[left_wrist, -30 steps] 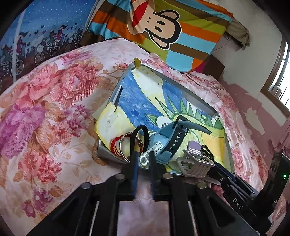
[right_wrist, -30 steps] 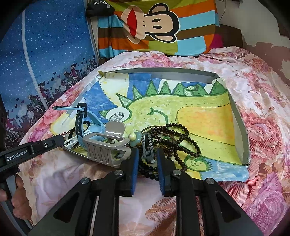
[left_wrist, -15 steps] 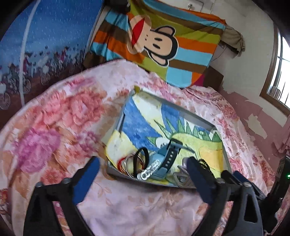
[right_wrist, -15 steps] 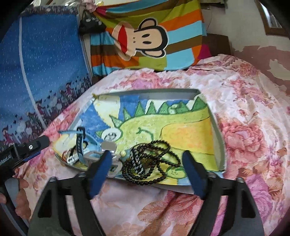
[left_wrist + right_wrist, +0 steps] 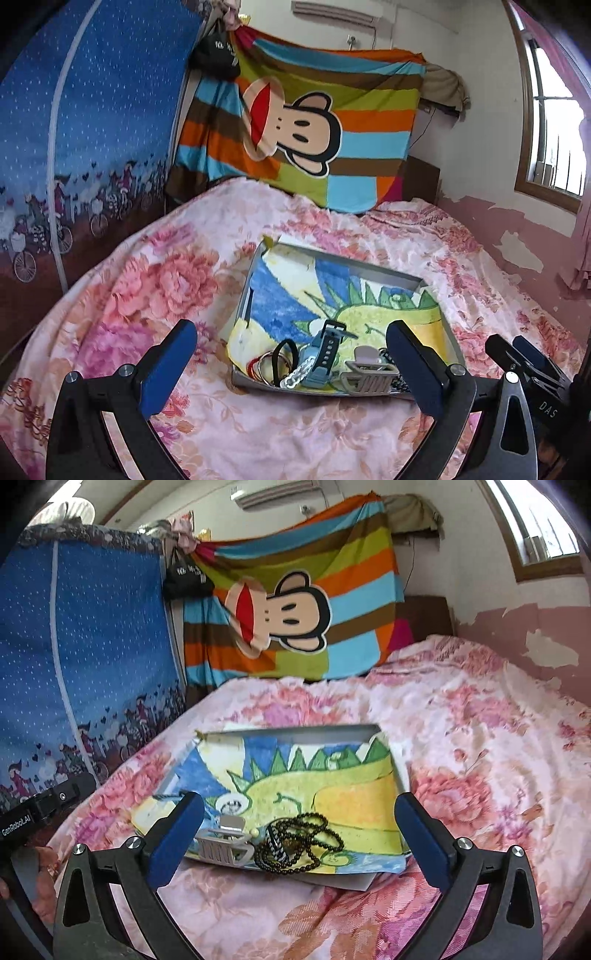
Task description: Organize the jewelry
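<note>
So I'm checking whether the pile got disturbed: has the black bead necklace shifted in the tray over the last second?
No. The black bead necklace lies on the same near part of the dinosaur drawing, beside the grey hair claw; only the camera pulled back.

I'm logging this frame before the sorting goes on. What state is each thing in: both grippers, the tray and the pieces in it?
left gripper: open, holding nothing.
right gripper: open, holding nothing.
tray: flat on the bedspread, lined with a dinosaur drawing.
watch: lying in the tray, strap unbuckled.
hair claw: lying at the tray's near edge.
bead necklace: heaped loosely.
</note>
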`<act>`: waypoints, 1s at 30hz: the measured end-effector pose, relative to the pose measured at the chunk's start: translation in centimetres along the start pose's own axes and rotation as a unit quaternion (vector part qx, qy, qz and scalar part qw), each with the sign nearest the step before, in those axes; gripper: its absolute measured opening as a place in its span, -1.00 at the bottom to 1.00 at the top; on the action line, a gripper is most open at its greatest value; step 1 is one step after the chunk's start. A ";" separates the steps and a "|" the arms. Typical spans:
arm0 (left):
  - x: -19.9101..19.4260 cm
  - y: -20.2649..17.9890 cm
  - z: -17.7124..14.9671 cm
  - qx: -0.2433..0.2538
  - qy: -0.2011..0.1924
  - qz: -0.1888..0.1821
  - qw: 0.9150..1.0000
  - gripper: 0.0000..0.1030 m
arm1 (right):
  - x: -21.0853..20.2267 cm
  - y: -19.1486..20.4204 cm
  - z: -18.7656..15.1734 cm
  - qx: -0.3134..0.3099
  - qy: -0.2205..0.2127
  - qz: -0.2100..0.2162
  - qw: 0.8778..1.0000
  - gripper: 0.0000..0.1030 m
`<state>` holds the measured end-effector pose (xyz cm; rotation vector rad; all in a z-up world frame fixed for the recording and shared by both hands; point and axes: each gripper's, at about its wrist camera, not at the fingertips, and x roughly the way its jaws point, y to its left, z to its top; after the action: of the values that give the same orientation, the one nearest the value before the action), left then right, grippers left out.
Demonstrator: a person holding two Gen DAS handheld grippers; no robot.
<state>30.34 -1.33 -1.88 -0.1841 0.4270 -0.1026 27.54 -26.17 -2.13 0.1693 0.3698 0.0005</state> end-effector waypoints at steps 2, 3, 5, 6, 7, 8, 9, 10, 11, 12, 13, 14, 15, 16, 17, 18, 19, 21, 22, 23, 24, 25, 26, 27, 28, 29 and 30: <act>-0.7 -0.1 0.2 -0.001 -0.009 -0.001 1.000 1.00 | -0.9 0.1 0.1 0.001 -0.012 0.000 1.000 0.97; -1.1 -0.1 0.3 -0.001 -0.013 -0.003 1.000 1.00 | -1.5 0.1 0.2 0.002 -0.019 -0.001 1.000 0.97; -1.8 -0.2 0.5 0.000 -0.021 -0.007 1.000 1.00 | -2.4 0.2 0.3 0.004 -0.028 -0.002 1.000 0.97; -2.1 -0.3 0.6 0.001 -0.025 -0.008 1.000 1.00 | -2.9 0.3 0.3 0.004 -0.033 -0.002 0.999 0.97; -2.5 -0.3 0.7 0.002 -0.029 -0.009 1.000 1.00 | -3.3 0.3 0.3 0.003 -0.036 -0.001 0.999 0.97; -2.8 -0.4 0.8 0.003 -0.031 -0.010 0.999 1.00 | -3.6 0.4 0.4 0.002 -0.037 -0.002 0.999 0.97; -3.0 -0.5 0.8 0.005 -0.034 -0.011 0.999 1.00 | -3.9 0.5 0.4 0.001 -0.039 -0.003 0.999 0.97; -3.4 -0.5 0.9 0.007 -0.038 -0.012 0.999 1.00 | -4.3 0.6 0.5 0.000 -0.041 -0.004 0.999 0.97; -3.7 -0.6 1.0 0.007 -0.041 -0.013 0.999 1.00 | -4.6 0.7 0.5 -0.001 -0.043 -0.004 0.999 0.97; -4.0 -0.7 1.1 0.008 -0.043 -0.014 0.999 1.00 | -4.8 0.8 0.4 -0.001 -0.044 -0.005 0.999 0.97; -4.2 -0.7 1.2 0.007 -0.046 -0.016 0.999 1.00 | -5.1 0.8 0.4 0.000 -0.047 -0.005 0.999 0.97; -4.5 -0.8 1.3 0.006 -0.047 -0.018 0.999 1.00 | -5.5 0.9 0.3 0.001 -0.049 -0.006 0.999 0.97; -4.8 -0.8 1.3 0.005 -0.049 -0.021 0.999 1.00 | -5.9 0.9 0.3 0.001 -0.051 -0.007 0.999 0.97; -5.1 -0.9 1.2 0.005 -0.051 -0.023 0.998 1.00 | -6.2 1.0 0.2 0.002 -0.053 -0.008 0.999 0.97; -5.4 -0.9 1.1 0.004 -0.053 -0.023 0.998 1.00 | -6.6 1.1 0.1 0.002 -0.053 -0.009 0.999 0.97; -5.8 -1.0 1.0 0.004 -0.054 -0.024 0.998 1.00 | -7.2 1.1 0.1 0.003 -0.055 -0.009 0.998 0.97; -6.2 -1.0 0.8 0.005 -0.054 -0.023 0.998 1.00 | -7.6 1.2 0.0 0.003 -0.055 -0.009 0.998 0.97; -7.1 -1.2 0.3 0.007 -0.057 -0.021 0.998 1.00 | -8.6 1.4 -0.1 0.001 -0.056 -0.010 0.998 0.97; -7.6 -1.2 0.0 0.009 -0.058 -0.019 0.998 1.00 | -9.1 1.5 -0.2 0.001 -0.056 -0.011 0.998 0.97; -8.0 -1.3 -0.2 0.011 -0.059 -0.017 0.998 1.00 | -9.8 1.6 -0.3 0.000 -0.056 -0.012 0.998 0.97; -8.5 -1.3 -0.4 0.011 -0.060 -0.016 0.998 1.00 | -10.3 1.7 -0.4 -0.001 -0.055 -0.012 0.998 0.97; -9.2 -1.2 -0.9 0.008 -0.061 -0.018 0.998 1.00 | -10.9 1.7 -0.5 -0.003 -0.054 -0.010 0.999 0.97; -9.6 -1.1 -1.1 0.003 -0.060 -0.019 0.998 1.00 | -11.5 1.8 -0.6 -0.006 -0.052 -0.009 0.999 0.97; -10.2 -0.9 -1.6 -0.003 -0.056 -0.022 0.998 1.00 | -12.2 1.8 -0.9 -0.008 -0.050 -0.008 0.999 0.97; -10.7 -0.9 -2.1 -0.002 -0.050 -0.026 0.998 1.00 | -12.8 1.9 -1.0 -0.010 -0.049 -0.006 0.999 0.97; -11.0 -1.0 -2.3 0.001 -0.044 -0.025 0.999 1.00 | -13.4 1.9 -1.2 -0.012 -0.048 -0.005 0.999 0.97; -11.5 -1.0 -2.7 0.005 -0.038 -0.019 0.999 1.00 | -13.9 1.9 -1.4 -0.013 -0.046 -0.006 0.999 0.97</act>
<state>18.73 -1.17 0.56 -0.1856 0.3471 -0.1341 14.15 -24.48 1.89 0.1402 0.2790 -0.0135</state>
